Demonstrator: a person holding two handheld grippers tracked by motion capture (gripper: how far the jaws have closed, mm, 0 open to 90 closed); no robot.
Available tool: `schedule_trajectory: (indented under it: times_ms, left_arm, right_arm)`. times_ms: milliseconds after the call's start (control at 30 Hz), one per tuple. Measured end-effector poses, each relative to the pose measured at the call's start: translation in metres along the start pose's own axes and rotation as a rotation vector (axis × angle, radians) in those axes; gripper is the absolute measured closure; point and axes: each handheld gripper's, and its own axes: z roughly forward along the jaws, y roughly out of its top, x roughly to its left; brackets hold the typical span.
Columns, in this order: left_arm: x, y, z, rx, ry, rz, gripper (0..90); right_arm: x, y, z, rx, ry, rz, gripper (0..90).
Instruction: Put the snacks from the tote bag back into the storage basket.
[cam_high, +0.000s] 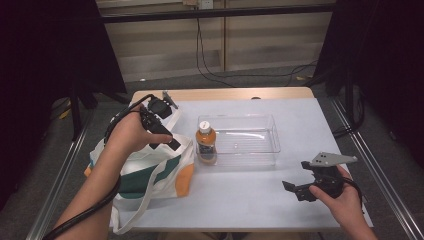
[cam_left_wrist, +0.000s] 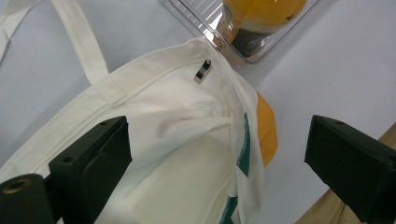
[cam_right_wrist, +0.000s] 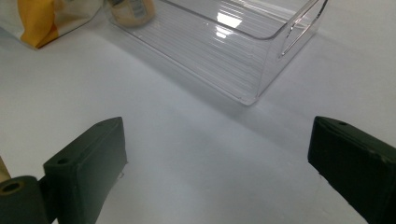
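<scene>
High view: your right gripper (cam_high: 300, 189) sits lower right of frame, jaws spread, nothing between them, pointing left over bare table (cam_high: 240, 200). Your left gripper (cam_high: 170, 142), at left centre, hangs over the bag (cam_high: 150, 175), jaws wide and empty. In the left gripper view the bag mouth (cam_left_wrist: 187, 121) lies straight ahead between the jaws, rim running lower left to upper right. Beyond, at centre, the bottle (cam_high: 205, 142) stands upright in the left end of the bin (cam_high: 250, 142); the rest of the bin is empty. Left hand is nearer.

Grey floor (cam_high: 260, 80), black curtains (cam_high: 50, 50)
</scene>
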Motion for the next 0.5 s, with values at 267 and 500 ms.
schedule_trajectory:
  times_ms: [267, 500]
  left_arm:
    - [-0.002, -0.009, -0.001, 0.002, -0.008, -0.009, 6.8]
    - [-0.001, -0.017, 0.001, 0.015, -0.023, -0.009, 6.8]
  right_arm:
    - [0.000, 0.000, 0.000, 0.003, 0.003, 0.002, 4.3]
    - [0.000, 0.000, 0.000, 0.005, 0.003, 0.001, 4.3]
